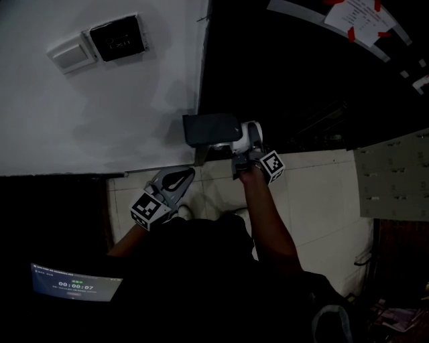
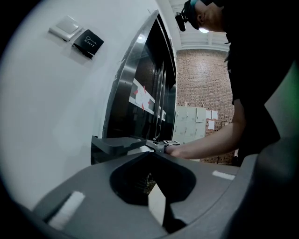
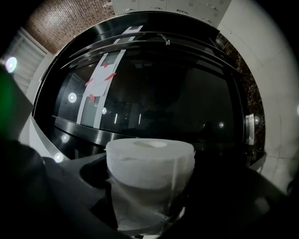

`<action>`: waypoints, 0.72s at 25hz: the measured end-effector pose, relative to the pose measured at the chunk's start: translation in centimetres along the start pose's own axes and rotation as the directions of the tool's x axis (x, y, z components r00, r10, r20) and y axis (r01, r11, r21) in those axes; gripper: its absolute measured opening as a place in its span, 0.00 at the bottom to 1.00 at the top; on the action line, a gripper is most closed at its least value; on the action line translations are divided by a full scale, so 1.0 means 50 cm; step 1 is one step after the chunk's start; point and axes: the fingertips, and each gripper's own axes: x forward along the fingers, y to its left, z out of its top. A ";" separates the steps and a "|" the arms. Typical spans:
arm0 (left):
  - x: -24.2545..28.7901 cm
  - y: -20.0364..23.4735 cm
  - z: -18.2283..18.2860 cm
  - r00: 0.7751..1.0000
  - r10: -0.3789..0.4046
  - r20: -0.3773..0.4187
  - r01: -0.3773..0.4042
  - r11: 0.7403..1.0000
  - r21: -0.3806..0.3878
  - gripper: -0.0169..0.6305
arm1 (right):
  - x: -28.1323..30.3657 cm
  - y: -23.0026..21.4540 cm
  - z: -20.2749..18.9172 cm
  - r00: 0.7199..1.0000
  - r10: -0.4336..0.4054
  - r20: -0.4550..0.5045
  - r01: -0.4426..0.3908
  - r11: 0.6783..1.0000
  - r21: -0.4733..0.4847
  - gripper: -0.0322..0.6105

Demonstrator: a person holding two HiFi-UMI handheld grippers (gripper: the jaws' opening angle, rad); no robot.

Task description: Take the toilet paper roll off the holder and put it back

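The right tongs (image 1: 249, 157) pinch the toilet paper roll (image 3: 149, 170), light, soft and crushable, across its sides, seemingly just off the holder (image 1: 211, 128) beside them, while the left tongs (image 1: 175, 181) are pressed together, empty.

This is a corridor or lobby in an institutional building, not a home. In the head view, the white wall at eleven o'clock carries an exit push-button (image 1: 118, 38) and a switch plate (image 1: 72, 53). At one o'clock is a dark glass door (image 1: 301, 87) with a taped paper notice (image 1: 362, 20), and at three o'clock a pale tiled floor (image 1: 322, 194). The left gripper view shows a brick wall (image 2: 201, 74) and grey lockers (image 2: 187, 123) beyond.
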 end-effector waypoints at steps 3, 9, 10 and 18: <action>-0.001 -0.003 -0.003 1.000 0.000 0.002 0.000 1.000 0.004 0.03 | 0.001 -0.004 -0.023 1.000 0.003 -0.015 -0.003 1.000 0.020 0.77; -0.006 -0.003 -0.004 1.000 0.004 0.005 -0.004 1.000 0.001 0.03 | -0.002 -0.006 -0.085 0.999 -0.022 -0.049 0.025 0.998 0.062 0.77; -0.007 -0.003 -0.004 1.000 0.004 0.004 -0.004 1.000 0.001 0.03 | 0.000 -0.008 -0.093 0.999 -0.014 -0.052 0.018 0.997 0.071 0.77; -0.014 0.006 -0.006 1.000 0.006 0.005 -0.006 1.000 0.001 0.03 | 0.010 0.001 -0.171 0.996 -0.011 -0.092 0.019 0.996 0.088 0.77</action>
